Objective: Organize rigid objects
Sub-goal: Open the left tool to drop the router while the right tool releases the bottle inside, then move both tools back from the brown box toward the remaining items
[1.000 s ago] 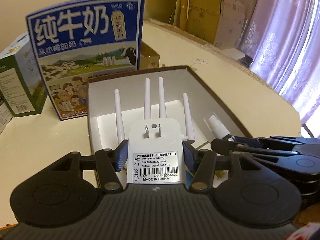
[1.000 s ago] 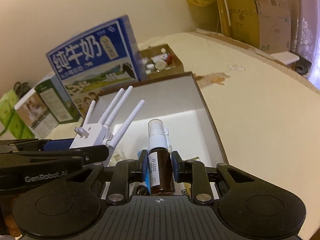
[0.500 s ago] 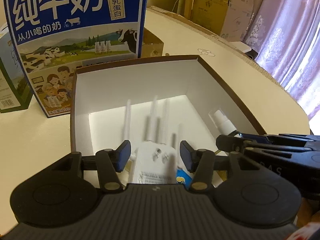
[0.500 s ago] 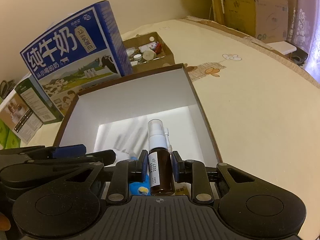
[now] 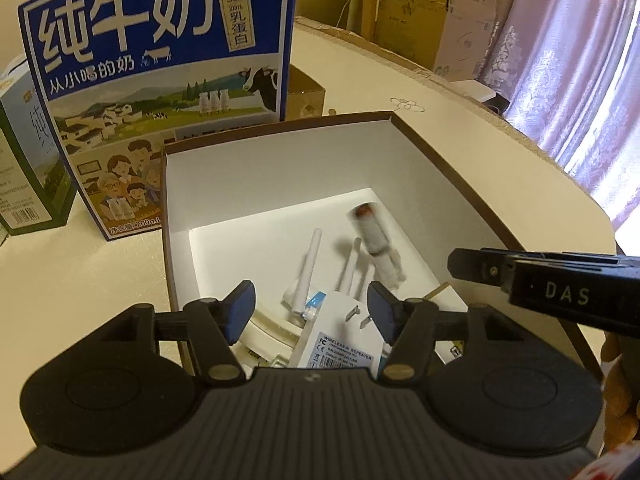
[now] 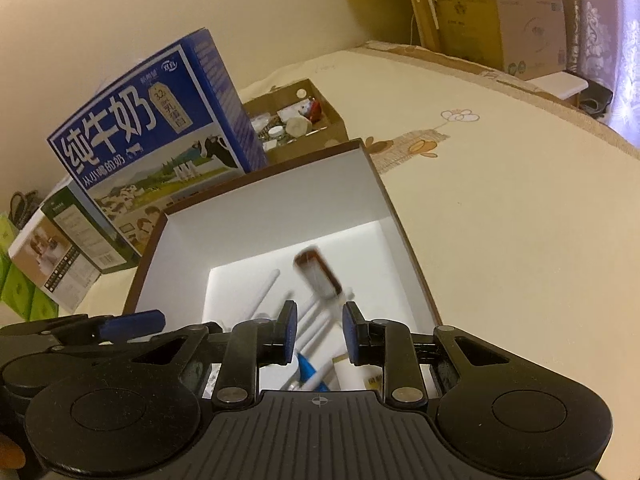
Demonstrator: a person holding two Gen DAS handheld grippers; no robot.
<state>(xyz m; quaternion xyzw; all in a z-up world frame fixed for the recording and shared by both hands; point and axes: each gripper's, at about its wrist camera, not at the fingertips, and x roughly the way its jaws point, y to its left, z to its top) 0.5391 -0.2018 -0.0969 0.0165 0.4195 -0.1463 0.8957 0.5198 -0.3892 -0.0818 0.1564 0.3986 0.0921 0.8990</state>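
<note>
Progress check: both pieces you were carrying are already in the white box (image 5: 280,168), so this round looks basically done.

The repeater (image 5: 340,344) lies on the floor of the box at the 6 o'clock end in your left wrist view, label and plug prongs facing up. Its long axis runs roughly 6 to 12, with the antennas pointing away from you towards 11–12 o'clock.

The spray bottle (image 5: 374,236) lies just past it, around the middle of the floor and beside the antennas. It's on its side, with the brown base towards 11–12 and the white spray head towards 5. It's smeared in both views, so my guess is it hasn't settled.

Your left gripper (image 5: 310,304) is opening. The repeater sits below the gap, but the pads aren't touching it. Your right gripper (image 6: 320,332) has its jaws a little apart with nothing between them, so it's let go too.

What's left? Hard to say. There's a blue milk carton (image 5: 160,80) standing at 11 o'clock behind the box, and a small cardboard box (image 6: 304,120) of odds and ends at 12. If those bits count, you've got more trips ahead.
</note>
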